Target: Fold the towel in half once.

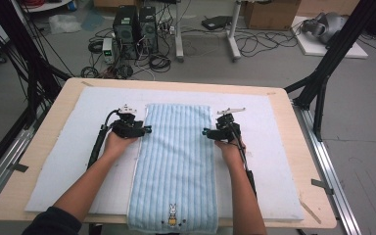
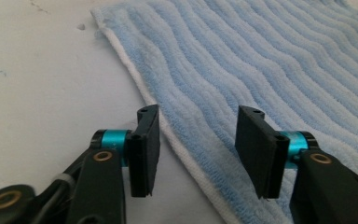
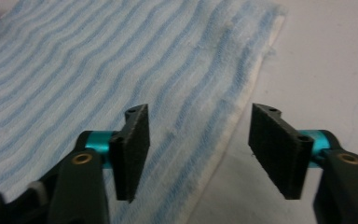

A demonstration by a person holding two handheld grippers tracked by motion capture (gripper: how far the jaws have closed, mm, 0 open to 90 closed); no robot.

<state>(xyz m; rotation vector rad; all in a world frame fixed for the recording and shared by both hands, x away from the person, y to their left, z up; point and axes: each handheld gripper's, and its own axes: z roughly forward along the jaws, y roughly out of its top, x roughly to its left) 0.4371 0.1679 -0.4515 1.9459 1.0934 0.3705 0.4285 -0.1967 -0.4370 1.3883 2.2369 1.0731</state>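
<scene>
Both grippers black: left gripper (image 1: pixel 148 129), right gripper (image 1: pixel 205 132). Flat ribbed black pads (image 2: pixel 145 154), turquoise collars, brass-coloured screws. Grey three-cornered plate on top of each, black cable trailing. Dark sleeve on person's left arm; right forearm bare.

A white mat (image 1: pixel 68 147) covers the wooden table (image 1: pixel 44 132); computer towers (image 1: pixel 136 24) stand beyond.

Left claw (image 1: pixel 146 129), right claw (image 1: pixel 206 132) level, facing inward, jaws parted
</scene>
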